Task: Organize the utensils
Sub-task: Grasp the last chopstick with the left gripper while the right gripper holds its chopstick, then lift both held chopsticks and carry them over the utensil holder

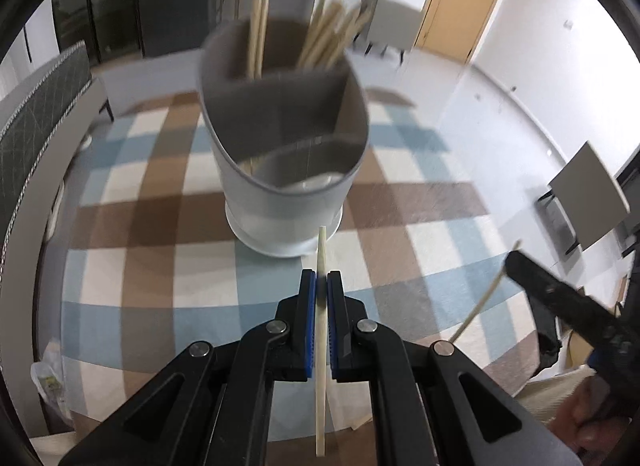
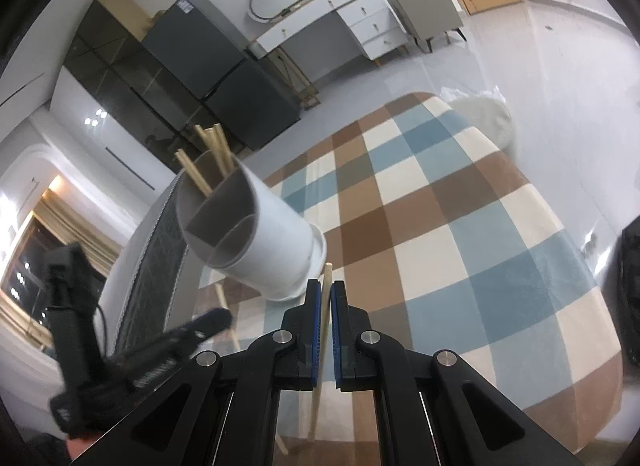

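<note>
A grey-white utensil holder (image 1: 288, 169) with inner dividers stands on the checked tablecloth (image 1: 160, 225), with several wooden chopsticks (image 1: 328, 33) upright in its far compartments. My left gripper (image 1: 322, 278) is shut on a wooden chopstick (image 1: 321, 346), just in front of the holder's base. My right gripper (image 2: 327, 288) is shut on another chopstick (image 2: 325, 330), close to the holder (image 2: 256, 238), which shows tilted at its left. The right gripper and its chopstick also show in the left wrist view (image 1: 560, 294); the left gripper shows in the right wrist view (image 2: 160, 350).
The round table's edge (image 2: 560, 386) curves at the right. A padded chair back (image 1: 36, 121) stands at the table's left. A small plastic packet (image 1: 48, 378) lies near the front left. Dark cabinets (image 2: 224, 77), a white dresser (image 2: 340, 21) and a door stand beyond.
</note>
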Demonstrator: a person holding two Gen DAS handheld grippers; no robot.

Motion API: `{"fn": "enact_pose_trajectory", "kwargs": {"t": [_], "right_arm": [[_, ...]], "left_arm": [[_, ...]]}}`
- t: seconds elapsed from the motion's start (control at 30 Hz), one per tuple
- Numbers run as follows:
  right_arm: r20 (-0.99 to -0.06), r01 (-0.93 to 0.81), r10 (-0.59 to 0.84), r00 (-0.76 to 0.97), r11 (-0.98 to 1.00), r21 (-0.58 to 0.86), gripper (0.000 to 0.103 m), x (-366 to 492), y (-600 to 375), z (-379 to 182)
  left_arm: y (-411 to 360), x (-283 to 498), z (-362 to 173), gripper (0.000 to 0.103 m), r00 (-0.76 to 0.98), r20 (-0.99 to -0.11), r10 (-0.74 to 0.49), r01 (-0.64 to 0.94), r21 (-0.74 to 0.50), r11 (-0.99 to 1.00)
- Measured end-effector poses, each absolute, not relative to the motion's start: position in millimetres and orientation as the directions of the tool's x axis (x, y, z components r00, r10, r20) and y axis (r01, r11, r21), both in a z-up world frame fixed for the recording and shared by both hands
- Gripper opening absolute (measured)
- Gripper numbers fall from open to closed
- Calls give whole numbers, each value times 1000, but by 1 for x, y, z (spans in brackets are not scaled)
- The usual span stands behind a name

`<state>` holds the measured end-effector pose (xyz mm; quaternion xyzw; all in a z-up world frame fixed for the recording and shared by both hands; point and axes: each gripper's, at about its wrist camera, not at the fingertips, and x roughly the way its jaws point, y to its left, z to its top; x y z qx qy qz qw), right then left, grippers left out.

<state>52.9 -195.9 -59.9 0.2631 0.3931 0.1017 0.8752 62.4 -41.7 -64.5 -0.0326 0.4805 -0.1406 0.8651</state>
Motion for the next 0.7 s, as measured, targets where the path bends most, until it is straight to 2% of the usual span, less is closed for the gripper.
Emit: {"fn": "enact_pose_trajectory", "kwargs": {"t": [0.33,0.53,0.7], "right_arm": [[-608,-15,347,714,876,482,4,17,-173,-40],[-588,-41,304,749,908,417,4,3,-156,-26],[-571,-44,275,774,922,385,4,-1,-145,-17]], "left_arm": [[-32,38,-42,1,609,-731,-308,254,-188,949],[-11,27,-35,1,624,-709,-329,246,-221,944],[-4,23,-31,1,631,-710,-312,244,-200,949]]}}
